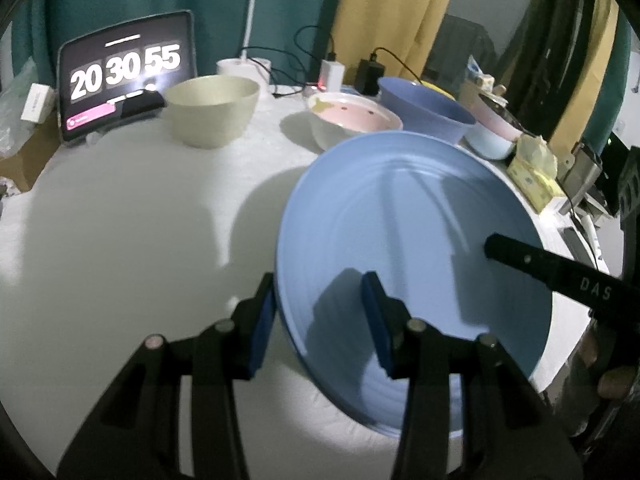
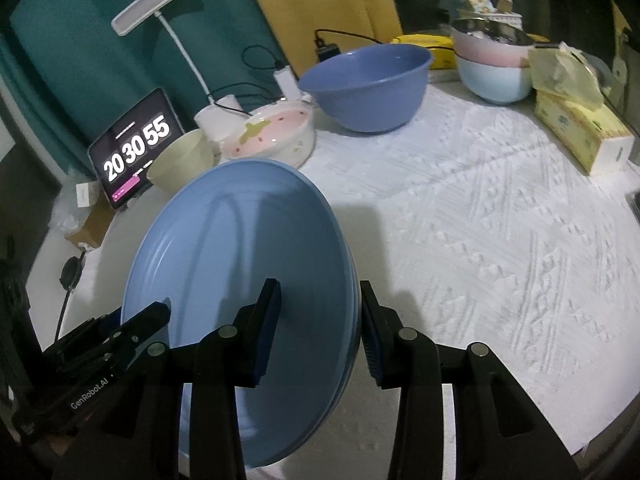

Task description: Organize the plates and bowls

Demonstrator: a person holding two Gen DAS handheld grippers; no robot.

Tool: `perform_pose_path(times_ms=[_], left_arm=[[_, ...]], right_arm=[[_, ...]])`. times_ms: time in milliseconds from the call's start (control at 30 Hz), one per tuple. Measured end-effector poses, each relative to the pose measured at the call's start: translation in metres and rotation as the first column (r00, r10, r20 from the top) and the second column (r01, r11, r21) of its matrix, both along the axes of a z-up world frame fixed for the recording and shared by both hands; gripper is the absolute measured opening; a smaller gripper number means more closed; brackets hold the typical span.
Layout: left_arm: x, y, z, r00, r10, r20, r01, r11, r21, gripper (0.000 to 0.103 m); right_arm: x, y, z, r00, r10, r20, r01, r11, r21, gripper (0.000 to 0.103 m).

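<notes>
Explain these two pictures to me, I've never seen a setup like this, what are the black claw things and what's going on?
There is no robot here. A person holds a hand tool with two jaws in each hand, and each tool carries a wide-angle camera looking along its jaws, which bends the picture. One picture comes from the left gripper, the other from the right gripper. Both straddle the rim of a tilted blue plate, one jaw on each side of opposite edges; a second plate seems to sit beneath it. On the white cloth stand a cream bowl, a pink patterned bowl, a deep blue bowl, stacked pastel bowls, a tissue box and a tablet clock.
</notes>
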State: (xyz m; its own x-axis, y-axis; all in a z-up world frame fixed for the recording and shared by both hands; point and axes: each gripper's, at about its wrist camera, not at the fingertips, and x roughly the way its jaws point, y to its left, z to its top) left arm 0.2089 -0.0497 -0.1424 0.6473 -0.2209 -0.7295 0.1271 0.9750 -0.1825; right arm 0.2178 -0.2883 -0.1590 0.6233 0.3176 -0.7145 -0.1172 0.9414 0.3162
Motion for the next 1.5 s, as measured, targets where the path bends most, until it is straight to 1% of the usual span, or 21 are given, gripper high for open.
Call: perform_pose_path(times_ms=[400, 967, 1200, 1500], left_arm=[[0.001, 0.042, 0.001, 0.997, 0.076, 0.0, -0.076, 0.997, -0.016, 0.044], [0.007, 0.101, -0.008, 0.985, 0.173, -0.023, -0.174, 0.985, -0.012, 0.044], [0.012, 0.114, -0.016, 0.978, 0.202, -0.048, -0.202, 0.979, -0.005, 0.044], [0.021, 0.12, -0.027, 0.973, 0.216, -0.086, -0.215, 0.976, 0.013, 0.044]], right_arm=[[0.016, 0.04, 0.009, 0.997, 0.074, 0.0, -0.074, 0.997, -0.02, 0.041], [0.04, 0.1, -0.001, 0.984, 0.178, -0.03, -0.179, 0.984, -0.026, 0.041], [0.052, 0.119, -0.008, 0.977, 0.205, -0.05, -0.206, 0.978, -0.026, 0.041], [0.065, 0.13, -0.023, 0.971, 0.222, -0.092, -0.224, 0.975, -0.015, 0.041]])
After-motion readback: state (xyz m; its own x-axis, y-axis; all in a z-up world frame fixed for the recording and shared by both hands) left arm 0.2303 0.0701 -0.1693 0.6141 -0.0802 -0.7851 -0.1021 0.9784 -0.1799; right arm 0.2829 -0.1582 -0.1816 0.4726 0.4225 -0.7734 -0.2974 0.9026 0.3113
